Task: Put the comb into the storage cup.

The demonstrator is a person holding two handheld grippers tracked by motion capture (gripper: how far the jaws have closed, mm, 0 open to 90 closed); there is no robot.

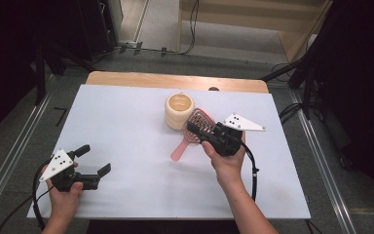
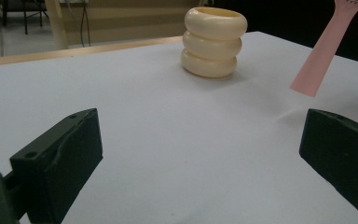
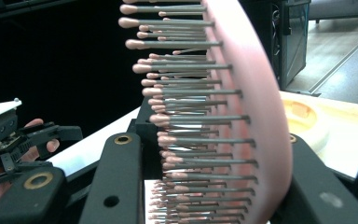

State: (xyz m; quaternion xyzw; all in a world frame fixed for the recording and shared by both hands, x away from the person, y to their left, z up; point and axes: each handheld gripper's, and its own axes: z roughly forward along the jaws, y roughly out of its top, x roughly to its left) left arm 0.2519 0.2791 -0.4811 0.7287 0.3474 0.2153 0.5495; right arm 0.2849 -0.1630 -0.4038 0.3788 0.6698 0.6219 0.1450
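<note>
Keep your right gripper (image 1: 198, 130) jaws pinching the pink hairbrush (image 1: 191, 131) head firmly; steer its handle into the cream holder (image 1: 178, 110); left gripper (image 1: 96, 160) jaws spread.

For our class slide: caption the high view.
Right tongs grip a pink hairbrush beside a cream holder; left tongs open.

Both grippers, left gripper (image 1: 93, 159) and right gripper (image 1: 198, 132), are showing black bodies, white triangular plates dotted with dark screws, and trailing black cables; forearms are bare.
</note>
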